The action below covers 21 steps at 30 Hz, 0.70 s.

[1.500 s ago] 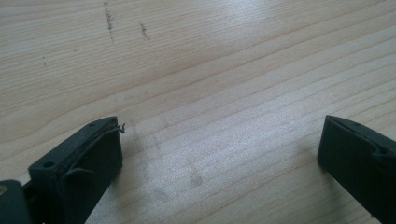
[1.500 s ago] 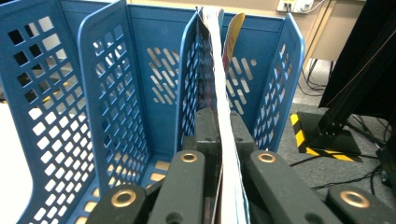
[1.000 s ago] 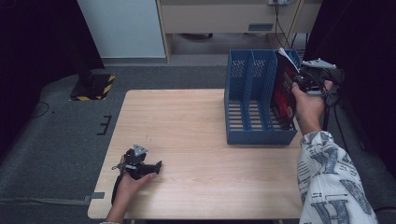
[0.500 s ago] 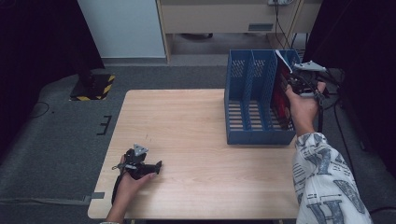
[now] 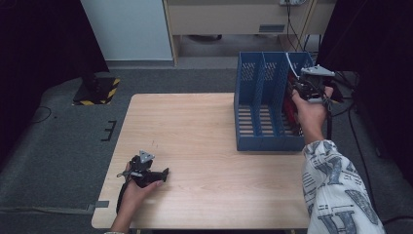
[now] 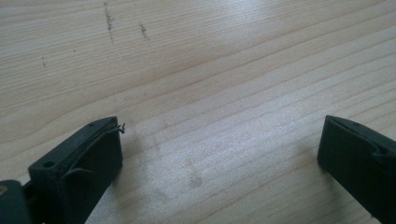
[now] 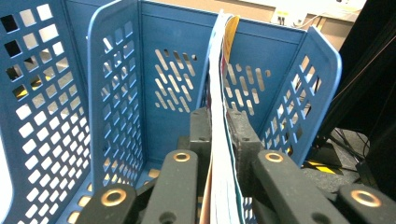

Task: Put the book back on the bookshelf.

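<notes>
A blue three-slot file rack (image 5: 263,112) stands on the right half of the wooden table (image 5: 204,126). A thin magazine (image 5: 291,95) with a red cover stands upright in its rightmost slot. My right gripper (image 5: 304,87) holds it from the right. In the right gripper view the pads sit against both faces of the magazine (image 7: 219,93) inside the rack (image 7: 116,93). The right gripper (image 7: 220,135) has just been opening slightly, with the magazine still between its jaws. My left gripper (image 5: 163,173) rests on the table near the front left. In its own view the left gripper (image 6: 219,149) is open over bare wood.
The rack's left and middle slots (image 5: 253,112) hold nothing. A cabinet and cables (image 5: 292,19) stand beyond the table's far edge. Dark curtains hang on both sides. A yellow-and-black base (image 5: 95,90) sits on the floor to the left.
The right gripper has shifted slightly left with the magazine, which now sits deeper in the rightmost slot. The left hand has not moved.
</notes>
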Tool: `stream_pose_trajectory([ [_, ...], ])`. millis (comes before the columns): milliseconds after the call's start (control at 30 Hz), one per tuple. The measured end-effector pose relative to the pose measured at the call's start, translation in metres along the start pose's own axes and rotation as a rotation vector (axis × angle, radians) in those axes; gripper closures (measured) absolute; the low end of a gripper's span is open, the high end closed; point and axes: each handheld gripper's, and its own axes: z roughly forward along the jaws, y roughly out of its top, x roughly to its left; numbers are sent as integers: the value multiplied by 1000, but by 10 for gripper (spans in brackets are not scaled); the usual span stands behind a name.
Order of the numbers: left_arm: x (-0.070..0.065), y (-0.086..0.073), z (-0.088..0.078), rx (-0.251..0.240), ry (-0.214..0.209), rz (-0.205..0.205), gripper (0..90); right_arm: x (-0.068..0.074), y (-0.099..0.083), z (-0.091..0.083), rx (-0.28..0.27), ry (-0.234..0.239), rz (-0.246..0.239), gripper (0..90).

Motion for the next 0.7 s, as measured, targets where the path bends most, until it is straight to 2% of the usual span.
stream_pose_trajectory([
  [267, 0, 0, 0, 0, 0, 0, 0, 0, -1, -1, -11, 15, 17, 719],
  [700, 0, 0, 0, 0, 0, 0, 0, 0, 0, -5, -22, 39, 56, 412],
])
